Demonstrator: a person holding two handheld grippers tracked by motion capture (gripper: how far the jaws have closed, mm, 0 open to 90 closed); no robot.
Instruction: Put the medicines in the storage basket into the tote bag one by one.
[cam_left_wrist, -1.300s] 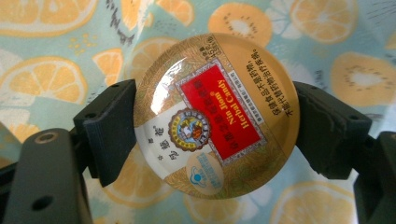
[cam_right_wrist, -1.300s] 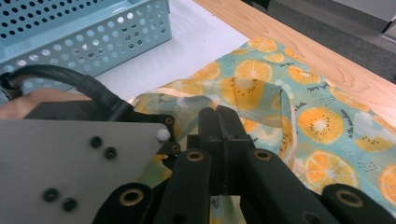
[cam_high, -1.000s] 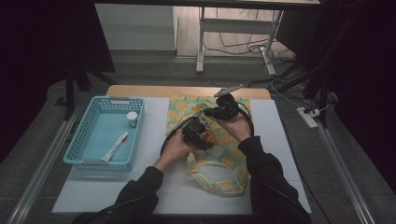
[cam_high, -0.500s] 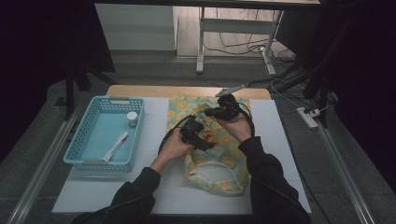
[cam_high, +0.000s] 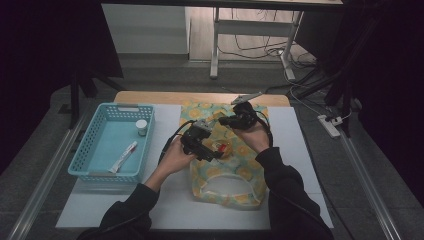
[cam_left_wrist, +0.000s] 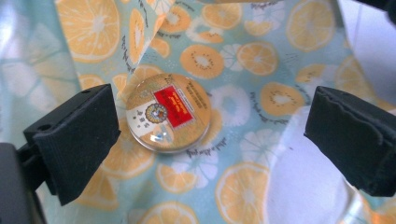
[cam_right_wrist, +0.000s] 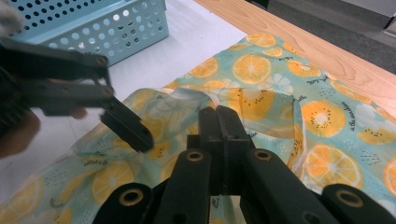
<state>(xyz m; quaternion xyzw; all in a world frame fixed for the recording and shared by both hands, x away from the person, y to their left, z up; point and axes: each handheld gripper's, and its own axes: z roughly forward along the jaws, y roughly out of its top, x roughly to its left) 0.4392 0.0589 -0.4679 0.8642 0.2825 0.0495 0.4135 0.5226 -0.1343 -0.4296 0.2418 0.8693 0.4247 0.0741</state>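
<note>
A lab or recording room is suggested: the desk (cam_high: 165, 210) is framed by metal rails (cam_high: 45, 180), loose cables (cam_high: 260, 50) and a power strip (cam_high: 331, 126) are seen on the floor (cam_high: 165, 75).

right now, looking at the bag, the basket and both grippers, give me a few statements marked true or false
1. The left gripper has its jaws spread wide. True.
2. A round tin with a red label lies on the orange-print bag, between the left gripper's jaws. True.
3. The right gripper is open and holds nothing. False: its jaws are pressed together on a fold of the bag's fabric.
4. The blue basket sits on top of the bag. False: it stands on the white mat beside the bag, on the person's left.
5. The basket holds a white tube and a small white-capped jar. True.
</note>
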